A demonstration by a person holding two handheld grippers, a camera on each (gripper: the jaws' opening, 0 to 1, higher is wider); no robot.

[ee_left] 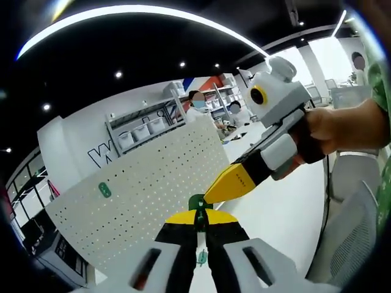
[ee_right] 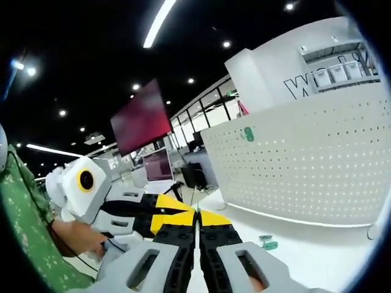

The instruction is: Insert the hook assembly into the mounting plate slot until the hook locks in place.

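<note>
The left gripper has its yellow-tipped jaws brought together on a small green plastic hook piece, which protrudes just above the jaw tips. In the left gripper view, the right gripper enters from the right, held by a hand; its yellow tip lies touching or just beside the same green piece. Whether its jaws clamp anything cannot be told there. In the right gripper view, the right gripper's jaws stand fully together with only a thin seam between them, and nothing is visible between the tips.

The white perforated mounting plate stands upright on the white bench, behind the two grippers. A green oval hook fitting sits on the plate face near its upper left corner in the left gripper view. A second small green part lies on the bench near the foot of the plate in the right gripper view; its shape is too small to resolve.

The plate's slot cannot be made out. The hook piece's lower portion is hidden by the left gripper's jaws.
</note>
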